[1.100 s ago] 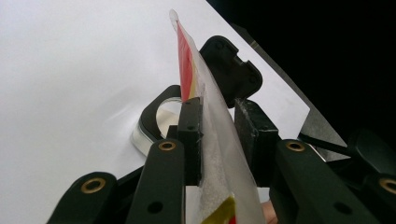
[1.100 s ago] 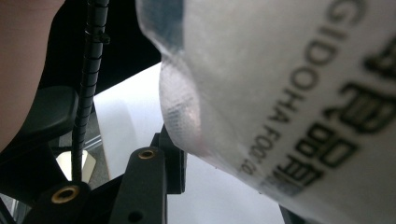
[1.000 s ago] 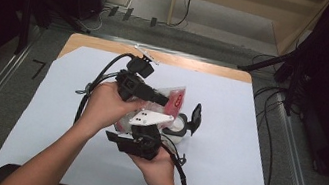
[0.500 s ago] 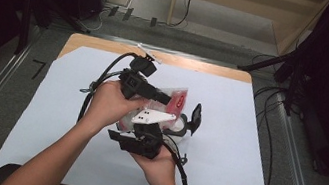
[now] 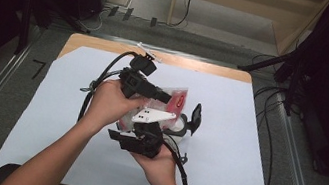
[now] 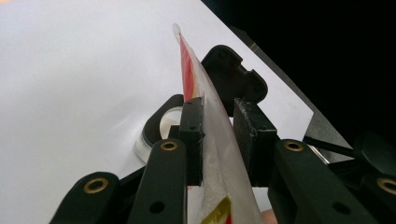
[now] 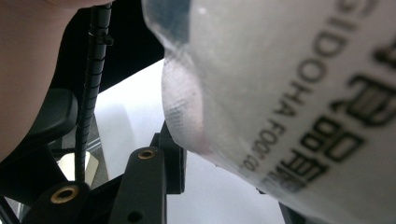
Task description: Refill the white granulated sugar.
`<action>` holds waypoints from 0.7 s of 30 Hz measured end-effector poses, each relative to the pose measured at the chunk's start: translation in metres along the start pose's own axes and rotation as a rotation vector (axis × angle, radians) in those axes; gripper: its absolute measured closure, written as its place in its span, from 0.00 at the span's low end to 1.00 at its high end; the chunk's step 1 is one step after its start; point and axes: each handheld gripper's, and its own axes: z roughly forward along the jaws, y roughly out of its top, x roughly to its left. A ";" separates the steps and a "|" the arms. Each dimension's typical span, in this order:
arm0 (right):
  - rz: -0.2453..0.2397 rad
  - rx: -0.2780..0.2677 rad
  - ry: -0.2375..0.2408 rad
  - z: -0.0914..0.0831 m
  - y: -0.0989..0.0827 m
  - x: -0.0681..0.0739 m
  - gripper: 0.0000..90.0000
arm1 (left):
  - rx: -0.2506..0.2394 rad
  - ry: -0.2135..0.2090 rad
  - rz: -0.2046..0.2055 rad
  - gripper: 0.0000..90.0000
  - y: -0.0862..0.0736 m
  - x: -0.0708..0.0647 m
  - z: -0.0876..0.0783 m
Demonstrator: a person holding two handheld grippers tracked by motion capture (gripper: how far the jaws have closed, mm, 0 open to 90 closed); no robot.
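White paper covers the table (image 5: pixel 246 136), and all the handling happens over its middle. A packet (image 5: pixel 177 100), clear plastic with red print, is held up off the paper between two grippers.

Left gripper (image 5: pixel 164 96) comes at the packet from the person's left. In the left gripper view the packet (image 6: pixel 219 154) stands edge-on between the jaws: the left pad lies against its face, while a thin gap shows on the other side, so whether the jaws pinch it is not clear. The packet's top rises well past the pads (image 6: pixel 192 135).

Right gripper (image 5: pixel 186 125) sits just below the packet, nearer the person, with a grey plate on top. In the right gripper view the packet (image 7: pixel 289 93), printed with dark lettering, hangs close over the jaws and hides the gap between them; I cannot tell whether they clamp it.

Beyond the packet, on the paper, rests a round dish (image 6: pixel 161 133), near the black jaw (image 6: pixel 231 77) of the other gripper.
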 end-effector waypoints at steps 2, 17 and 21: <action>0.001 -0.001 0.000 0.000 0.000 0.000 0.70 | -0.003 0.005 0.000 0.83 0.000 -0.001 0.000; -0.005 -0.006 -0.005 -0.001 0.000 -0.001 0.70 | -0.013 0.003 0.010 0.82 0.002 0.000 0.001; -0.009 -0.006 -0.007 0.000 0.000 -0.001 0.70 | -0.009 0.007 0.014 0.82 0.003 -0.002 0.000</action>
